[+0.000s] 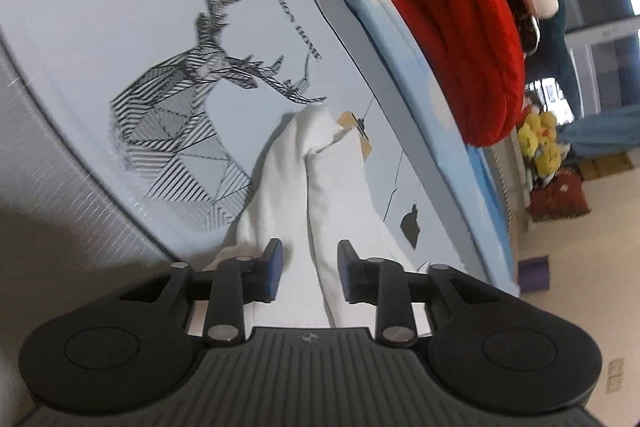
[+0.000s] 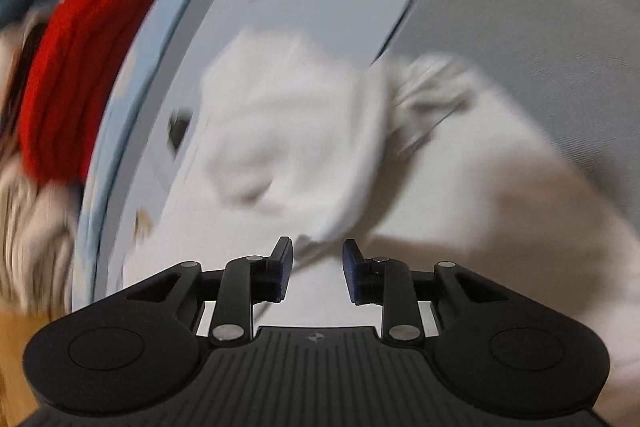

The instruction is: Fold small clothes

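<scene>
On a pale counter mat (image 1: 100,7) printed with a line-drawn deer, both grippers stand spread: the left gripper (image 1: 309,269) straddles a soft white knit garment (image 1: 320,179) without pinching it, the right gripper (image 2: 318,269) empty beside it, blurred. Folding looks partly done; red knitwear (image 1: 460,39) is stacked beyond.

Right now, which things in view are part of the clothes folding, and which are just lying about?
Part of the job:
- white garment, lying between the parted jaws
- left gripper, open
- right gripper, open, at the garment's edge

Lying about:
- deer-print sheet under the garment
- red knitted item past the blue border
- yellow plush toys
- dark red bag on the floor
</scene>
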